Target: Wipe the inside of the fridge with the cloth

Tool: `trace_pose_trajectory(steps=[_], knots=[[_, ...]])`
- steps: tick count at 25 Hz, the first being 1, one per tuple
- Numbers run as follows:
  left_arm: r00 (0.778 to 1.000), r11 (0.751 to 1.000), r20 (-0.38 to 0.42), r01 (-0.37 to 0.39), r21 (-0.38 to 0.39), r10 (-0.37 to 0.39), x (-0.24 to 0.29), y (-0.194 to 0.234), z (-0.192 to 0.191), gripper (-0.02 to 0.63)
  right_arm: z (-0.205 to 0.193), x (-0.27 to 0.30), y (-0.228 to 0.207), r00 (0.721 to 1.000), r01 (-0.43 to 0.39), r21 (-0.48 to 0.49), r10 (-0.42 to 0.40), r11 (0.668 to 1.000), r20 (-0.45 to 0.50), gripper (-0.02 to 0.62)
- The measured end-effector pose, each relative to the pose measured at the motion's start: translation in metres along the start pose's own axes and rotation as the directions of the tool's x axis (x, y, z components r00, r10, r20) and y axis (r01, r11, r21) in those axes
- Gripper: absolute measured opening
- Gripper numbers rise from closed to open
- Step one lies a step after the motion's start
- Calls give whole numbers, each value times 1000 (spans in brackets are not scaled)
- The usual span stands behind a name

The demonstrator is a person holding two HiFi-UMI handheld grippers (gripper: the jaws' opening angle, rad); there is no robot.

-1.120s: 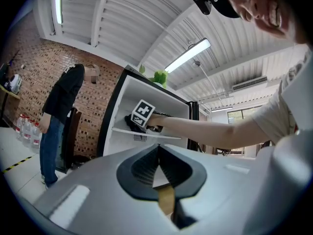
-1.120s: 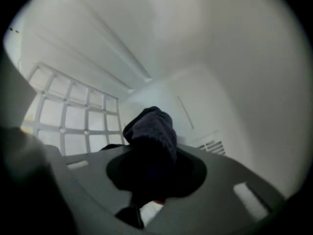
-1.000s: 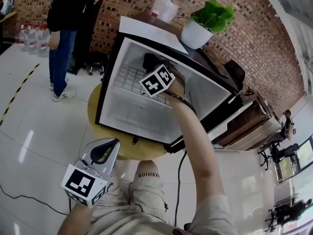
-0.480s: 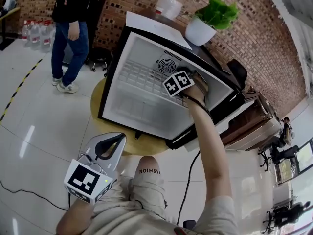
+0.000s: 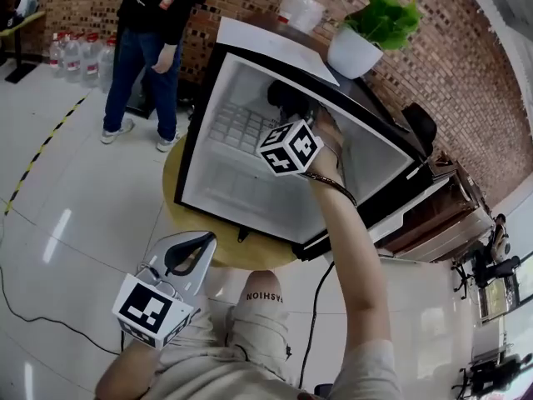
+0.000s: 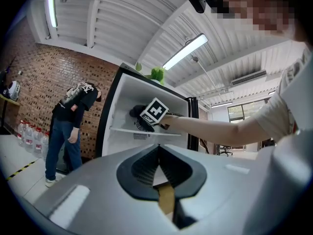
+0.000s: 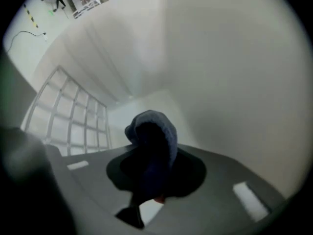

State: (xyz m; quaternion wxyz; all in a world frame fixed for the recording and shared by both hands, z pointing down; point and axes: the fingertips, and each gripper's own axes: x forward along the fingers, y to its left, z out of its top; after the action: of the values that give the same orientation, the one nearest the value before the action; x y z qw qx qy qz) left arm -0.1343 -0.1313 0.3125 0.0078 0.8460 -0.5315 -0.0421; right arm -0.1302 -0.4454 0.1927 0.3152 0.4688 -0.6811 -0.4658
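Navy cloth (image 7: 152, 138) juts lengthwise from right tool (image 7: 155, 177).

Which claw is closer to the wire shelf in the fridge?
Right. The right claw, shut on the dark cloth, is inside the fridge, just above the wire shelf. The left claw, shut and empty, hangs outside, low by the person's knee.

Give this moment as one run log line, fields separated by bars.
right gripper: shut on cloth, inside fridge | left gripper: shut, empty, outside fridge
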Motion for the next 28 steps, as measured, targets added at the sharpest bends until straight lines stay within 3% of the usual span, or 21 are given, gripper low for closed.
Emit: trace_pose_trajectory(steps=[2, 5, 10, 14, 19, 24, 26, 28], knots=[[1000, 1000, -12, -3, 5, 3, 2, 1, -5, 0, 34, 10, 2, 998, 7, 52, -10, 999, 60, 74], [1000, 1000, -22, -8, 3, 8, 4, 2, -10, 0, 66, 32, 3, 997, 18, 112, -27, 994, 76, 74], [999, 1000, -33, -14, -23, 14, 7, 5, -14, 0, 82, 59, 1, 994, 47, 146, -61, 988, 92, 75], [999, 1000, -33, -13, -19, 12, 8, 10, -17, 0, 97, 47, 0, 983, -15, 214, -25, 977, 183, 74], [999, 1000, -32, 14, -14, -14, 7, -2, -16, 0, 125, -29, 11, 925, -33, 221, -54, 975, 377, 72], [999, 1000, -19, 27, 12, -27, 1, -11, -3, 0, 146, -112, 17, 838, -57, 160, -39, 985, 544, 72], [1000, 1000, -2, 20, 20, -20, 0, -13, 4, 0, 136, -121, 14, 847, -30, 131, -44, 991, 530, 72], [1000, 999, 11, 19, 29, -19, -2, -14, 10, 0, 112, -104, 8, 900, -7, 133, -52, 991, 433, 72]])
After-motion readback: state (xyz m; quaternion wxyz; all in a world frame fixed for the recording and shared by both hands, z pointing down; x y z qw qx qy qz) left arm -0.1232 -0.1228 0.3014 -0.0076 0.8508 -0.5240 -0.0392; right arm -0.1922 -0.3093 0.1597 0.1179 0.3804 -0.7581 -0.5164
